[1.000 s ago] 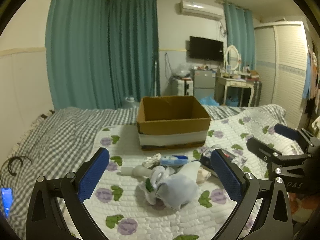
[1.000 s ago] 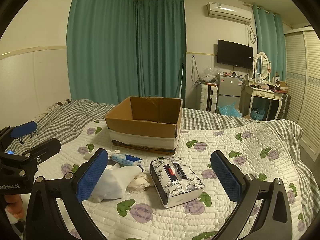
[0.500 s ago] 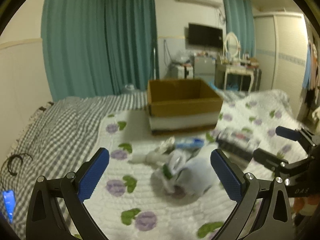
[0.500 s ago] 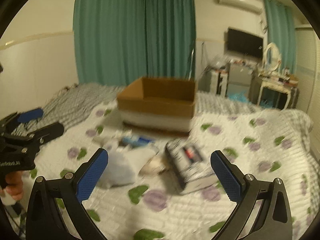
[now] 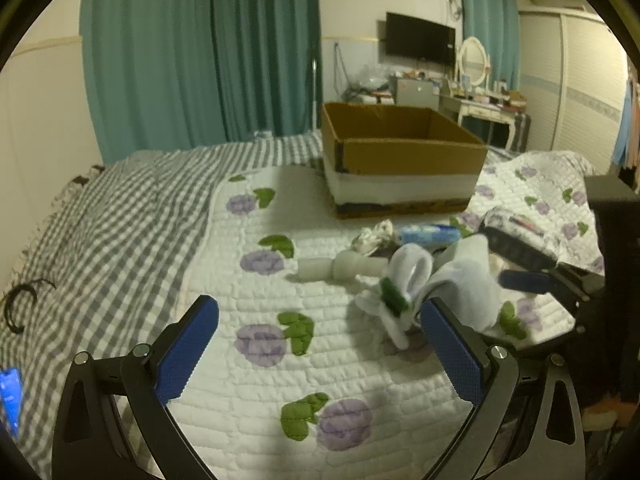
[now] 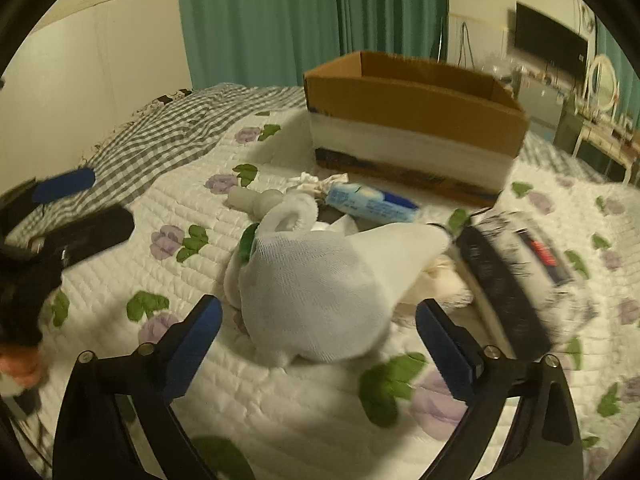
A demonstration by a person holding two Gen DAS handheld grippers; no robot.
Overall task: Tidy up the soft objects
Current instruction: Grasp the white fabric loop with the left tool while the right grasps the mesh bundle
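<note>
A pile of soft things lies on the quilted bed: a pale blue-white sock (image 6: 320,296) (image 5: 464,284), a rolled white sock (image 5: 412,272), a blue tissue pack (image 6: 368,204) (image 5: 428,234) and a floral tissue box (image 6: 524,272) (image 5: 520,236). An open cardboard box (image 5: 404,160) (image 6: 412,120) stands behind them. My right gripper (image 6: 318,340) is open, its fingers either side of the pale sock, close above it. My left gripper (image 5: 318,354) is open and empty over bare quilt, left of the pile.
A white plastic bottle-like piece (image 5: 340,270) lies left of the pile. A grey checked blanket (image 5: 100,232) covers the bed's left side. A dresser with a mirror (image 5: 474,60) and a wardrobe stand by the far wall.
My right gripper has moved forward, left and down onto the pale sock. My left gripper has swung left, so the pile now sits to its right.
</note>
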